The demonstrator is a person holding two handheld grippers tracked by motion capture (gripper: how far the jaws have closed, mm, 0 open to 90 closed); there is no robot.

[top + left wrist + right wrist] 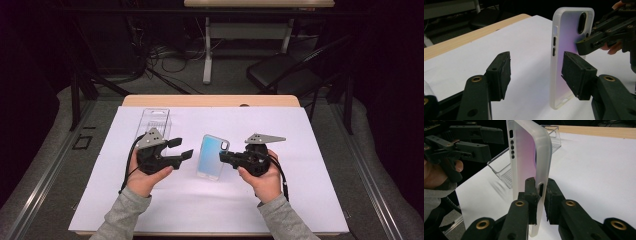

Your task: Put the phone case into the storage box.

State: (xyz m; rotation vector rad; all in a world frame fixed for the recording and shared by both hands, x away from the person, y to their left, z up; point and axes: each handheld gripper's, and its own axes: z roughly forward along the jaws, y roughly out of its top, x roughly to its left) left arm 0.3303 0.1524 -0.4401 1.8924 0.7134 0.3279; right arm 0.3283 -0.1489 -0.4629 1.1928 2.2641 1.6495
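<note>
The phone case stands in the middle of the white paper on the table. It is clear, with a blue and pink shine, and it looks tipped up on one end.

The right gripper is at 3 o'clock from the case. Its jaws are pressed together on the thin side wall of the case, and that pinch looks like what keeps the case up. The left gripper is at 9 o'clock from the case, just beside it. Its jaws are spread apart and hold nothing.

A clear plastic box lies at 11 o'clock from the case, near the far edge of the paper.

The step looks like passing or steadying the case. To do it well, the left gripper should slide its jaws over the near edge, squeeze softly, and only then should the right one let go. A hard squeeze could bend the soft wall.
</note>
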